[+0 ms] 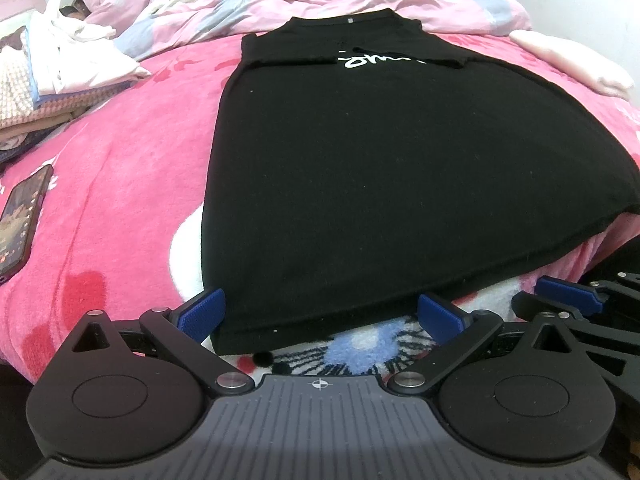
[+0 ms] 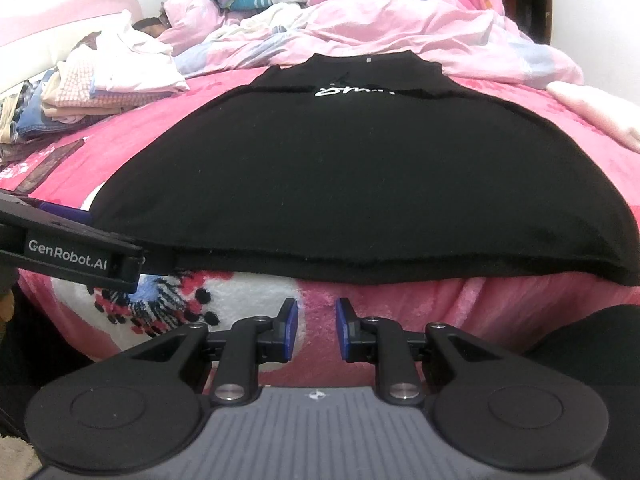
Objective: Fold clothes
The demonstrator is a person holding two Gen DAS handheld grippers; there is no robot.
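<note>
A black T-shirt (image 1: 360,168) with white lettering lies flat on the pink bed blanket, sleeves folded in, hem towards me. It also shows in the right wrist view (image 2: 360,184). My left gripper (image 1: 320,312) is open wide at the hem's near left corner, its blue pads either side of the hem edge. My right gripper (image 2: 316,330) is open with a narrow gap, empty, just short of the hem over the blanket. The right gripper also shows in the left wrist view (image 1: 568,296), and the left gripper shows in the right wrist view (image 2: 80,256).
A phone (image 1: 24,220) lies on the pink blanket (image 1: 120,200) at the left. A stack of folded clothes (image 2: 92,92) sits at the back left. A rumpled pink duvet (image 2: 380,20) lies beyond the shirt. A pale pink folded item (image 1: 572,60) lies at the right.
</note>
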